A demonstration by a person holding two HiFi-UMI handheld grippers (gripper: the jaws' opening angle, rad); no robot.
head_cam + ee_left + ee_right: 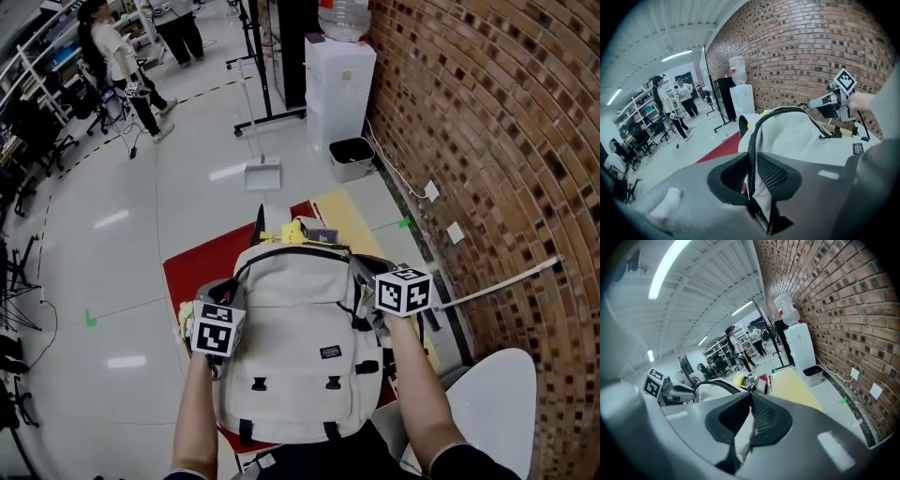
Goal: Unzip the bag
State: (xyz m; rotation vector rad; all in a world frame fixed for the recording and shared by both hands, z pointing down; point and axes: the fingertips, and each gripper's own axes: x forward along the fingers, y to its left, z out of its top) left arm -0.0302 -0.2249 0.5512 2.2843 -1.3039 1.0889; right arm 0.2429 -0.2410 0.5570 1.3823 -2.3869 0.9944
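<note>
A beige backpack [300, 347] lies flat on the red mat [192, 272], its black carry handle [281, 255] at the far end. My left gripper [236, 292] is at the bag's upper left edge. In the left gripper view it [751, 177] is shut on a fold of pale fabric [761, 199] and the black zipper tape [751, 154]. My right gripper [362, 281] is at the upper right edge. In the right gripper view it [749, 417] is shut on a pale strip, with a small metal zipper slider [752, 387] just past the tips.
A brick wall [487, 141] runs along the right. A yellow sheet [352, 225] lies past the mat, with small yellow items [292, 232] behind the bag. A water dispenser [339, 80], bin [352, 157] and dustpan [262, 173] stand farther off. People [117, 56] stand at the back left.
</note>
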